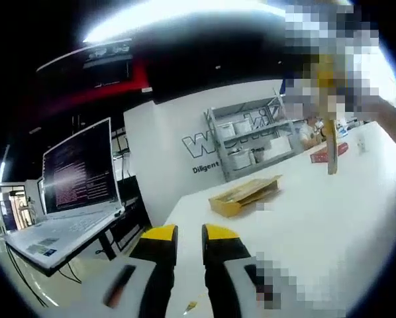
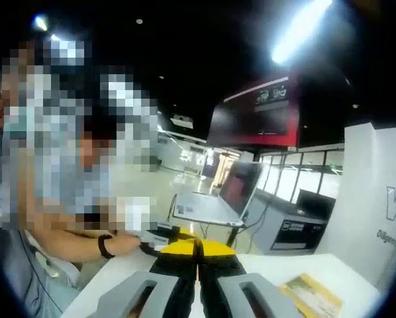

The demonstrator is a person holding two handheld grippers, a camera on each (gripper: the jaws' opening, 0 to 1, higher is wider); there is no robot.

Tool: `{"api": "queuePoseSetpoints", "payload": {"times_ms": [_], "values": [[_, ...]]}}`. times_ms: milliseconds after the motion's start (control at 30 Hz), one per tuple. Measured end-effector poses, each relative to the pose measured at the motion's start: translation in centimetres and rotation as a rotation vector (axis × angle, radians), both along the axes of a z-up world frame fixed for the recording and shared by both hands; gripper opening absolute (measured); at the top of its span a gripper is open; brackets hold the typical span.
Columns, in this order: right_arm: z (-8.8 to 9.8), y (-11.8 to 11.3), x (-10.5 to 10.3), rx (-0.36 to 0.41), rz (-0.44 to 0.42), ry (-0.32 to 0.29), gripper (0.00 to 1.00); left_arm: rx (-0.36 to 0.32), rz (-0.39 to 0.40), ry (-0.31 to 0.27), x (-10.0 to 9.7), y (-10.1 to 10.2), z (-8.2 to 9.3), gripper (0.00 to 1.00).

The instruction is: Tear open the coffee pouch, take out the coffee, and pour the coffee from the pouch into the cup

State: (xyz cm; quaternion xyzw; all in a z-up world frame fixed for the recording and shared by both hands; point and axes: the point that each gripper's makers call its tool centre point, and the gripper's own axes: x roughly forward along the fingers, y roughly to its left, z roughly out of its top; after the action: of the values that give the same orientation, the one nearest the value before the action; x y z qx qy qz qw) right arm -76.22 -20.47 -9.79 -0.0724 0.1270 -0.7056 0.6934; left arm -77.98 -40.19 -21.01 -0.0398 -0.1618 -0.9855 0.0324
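Over the white table (image 1: 330,218) in the left gripper view, the left gripper (image 1: 189,233) hangs with its yellow-tipped jaws parted and nothing between them, released and free to take hold. Ahead of it a flat yellow box (image 1: 244,194) lies on the tabletop, well apart from the jaws, probably the coffee supply laid out within reach. Up to the right a narrow yellowish strip (image 1: 331,142) hangs upright above the table under a blurred patch; it may be the coffee pouch held up for tearing, but it is too smeared to say for certain. An open laptop (image 1: 75,192) sits on a side stand to the left, clear of the work. No cup can be made out. Switching to the right gripper view, the right gripper (image 2: 198,248) has its yellow tips pressed together, clenched, with nothing visible pinched between them. A yellow packet (image 2: 310,295) lies flat on the table just to its right, and beyond the tips a person's arm with a dark wristband (image 2: 105,246) rests at the table edge. My read is the tear is not yet underway.
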Motion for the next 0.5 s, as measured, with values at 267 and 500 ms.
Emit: {"api": "queuePoseSetpoints", "payload": {"times_ms": [267,500], "values": [[-0.4,4.4,-1.0,0.011,-0.064,0.0,0.01,0.03,-0.427,-0.044,-2.5,11.1,1.3,0.17],[-0.9,9.0,-2.4,0.017,-0.136,-0.011,0.01,-0.135,-0.564,-0.083,-7.2,17.7,3.0,0.22]]}}
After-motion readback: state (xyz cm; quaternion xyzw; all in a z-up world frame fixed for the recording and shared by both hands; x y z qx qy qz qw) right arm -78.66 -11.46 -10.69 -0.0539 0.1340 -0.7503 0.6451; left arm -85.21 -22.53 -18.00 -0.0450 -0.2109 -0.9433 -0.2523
